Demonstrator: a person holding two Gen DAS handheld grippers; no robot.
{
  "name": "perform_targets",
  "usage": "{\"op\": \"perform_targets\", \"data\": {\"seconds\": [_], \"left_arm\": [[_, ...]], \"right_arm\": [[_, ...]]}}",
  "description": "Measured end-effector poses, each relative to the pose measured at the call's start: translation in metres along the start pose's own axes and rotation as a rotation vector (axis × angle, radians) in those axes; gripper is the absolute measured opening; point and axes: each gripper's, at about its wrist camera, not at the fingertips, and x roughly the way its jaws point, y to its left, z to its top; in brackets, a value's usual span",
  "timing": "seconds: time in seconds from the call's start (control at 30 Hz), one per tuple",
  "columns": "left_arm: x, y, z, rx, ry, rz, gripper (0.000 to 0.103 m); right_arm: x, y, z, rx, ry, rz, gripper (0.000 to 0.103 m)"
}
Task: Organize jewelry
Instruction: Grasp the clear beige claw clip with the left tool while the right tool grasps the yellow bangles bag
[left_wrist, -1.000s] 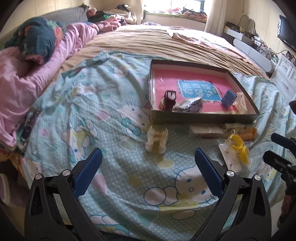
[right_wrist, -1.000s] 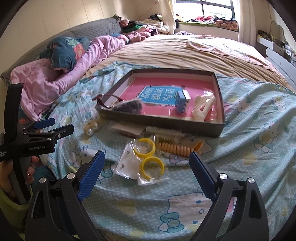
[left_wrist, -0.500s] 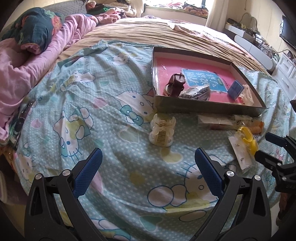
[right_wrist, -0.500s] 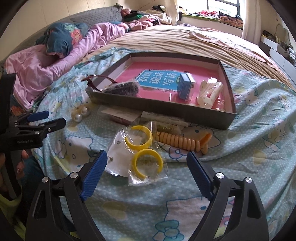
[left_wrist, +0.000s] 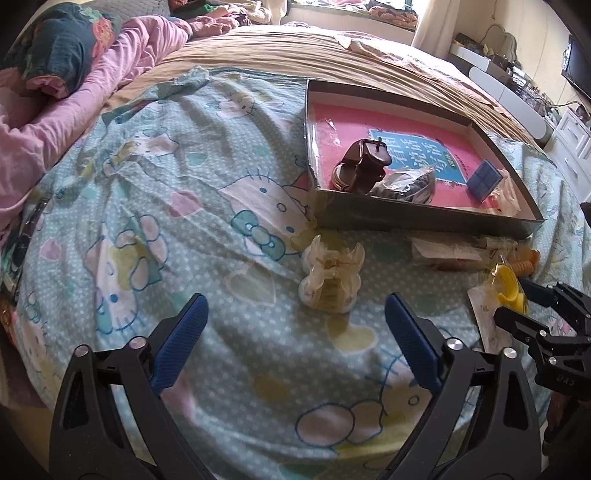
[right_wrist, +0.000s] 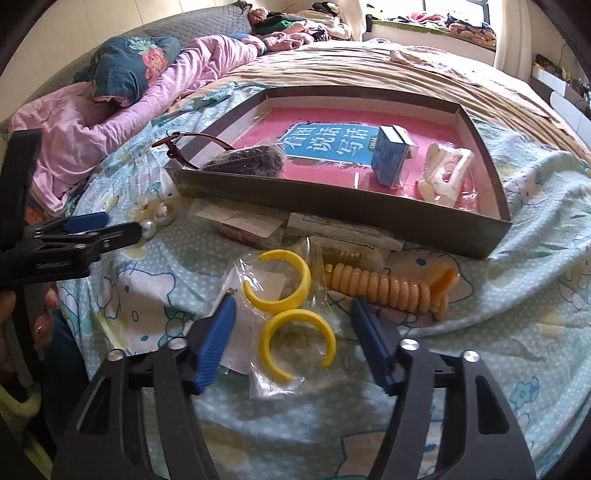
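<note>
A shallow box (left_wrist: 424, 223) with a pink floor lies on the bed; it shows in the right wrist view (right_wrist: 332, 205) too. Inside are a brown strap piece (left_wrist: 364, 168), a dark pouch (right_wrist: 247, 162), a blue box (right_wrist: 391, 158) and a white claw clip (right_wrist: 447, 173). A cream pearl hair clip (left_wrist: 330, 278) lies just ahead of my open left gripper (left_wrist: 295, 332). My open right gripper (right_wrist: 291, 332) straddles a clear bag with two yellow cuffs (right_wrist: 291, 306). An orange ribbed hair clip (right_wrist: 391, 290) lies beside it.
Flat paper packets (right_wrist: 255, 221) lie against the box front. Pink bedding (left_wrist: 55, 110) and a dark floral pillow (right_wrist: 125, 70) are piled at the left. The Hello Kitty sheet (left_wrist: 166, 229) drops off at the near bed edge. White drawers (left_wrist: 569, 136) stand far right.
Both grippers have moved forward and down towards the bed. The right gripper has narrowed and now has the yellow cuff bag between its fingers. The pearl clip is closer to the left gripper.
</note>
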Motion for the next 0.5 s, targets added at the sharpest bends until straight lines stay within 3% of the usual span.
{"op": "perform_targets", "data": {"seconds": [0.13, 0.27, 0.43, 0.5], "left_arm": [[0.009, -0.007, 0.006, 0.024, 0.01, 0.0, 0.078], [0.016, -0.013, 0.01, 0.043, 0.011, -0.001, 0.073], [0.021, -0.02, 0.01, 0.071, 0.017, -0.027, 0.036], [0.018, -0.022, 0.009, 0.081, 0.008, -0.04, 0.031]], "right_arm": [[0.0, -0.004, 0.001, 0.025, -0.001, 0.036, 0.045], [-0.005, -0.007, 0.0, 0.041, -0.003, 0.053, 0.044], [-0.018, -0.011, 0.0, 0.055, -0.017, 0.058, 0.044], [-0.024, -0.012, -0.001, 0.062, -0.026, 0.059, 0.044]]}}
